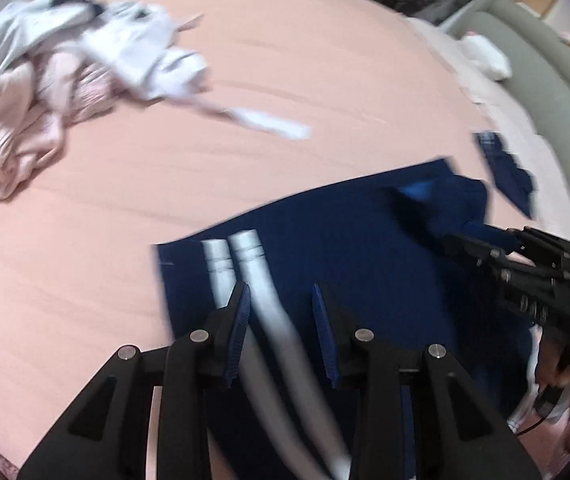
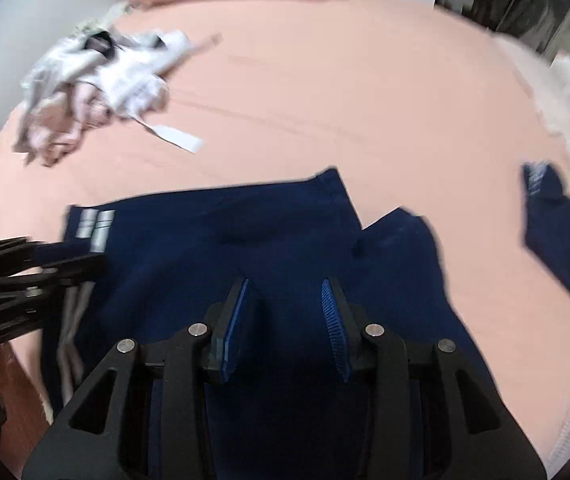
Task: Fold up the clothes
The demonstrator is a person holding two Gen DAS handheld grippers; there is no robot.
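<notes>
A pair of navy trousers [image 2: 245, 240] lies spread on the pink bed [image 1: 325, 80], near its front edge. The cloth is dark blue and mostly flat, with two pale grey stripes [image 1: 241, 264] running down one side to the hem. In the right wrist view one corner at the far end is folded over, showing an angled edge.

The left gripper [image 1: 281, 312] hangs over the striped side, its fingers [image 1: 241, 320] apart with the stripes passing between them — the blue pads do not press on the cloth. The right gripper [image 2: 285, 312] points down over the plain blue part, fingers [image 2: 335, 320] likewise apart; whether cloth is caught between them cannot be told, as the fabric fills the gap behind them.

A smaller dark blue garment [image 2: 557, 232] lies apart to the right on the bed. A loose heap of white and pale pink clothes [image 1: 65, 72] sits far back on the left — unfolded, with a white strap trailing out.
</notes>
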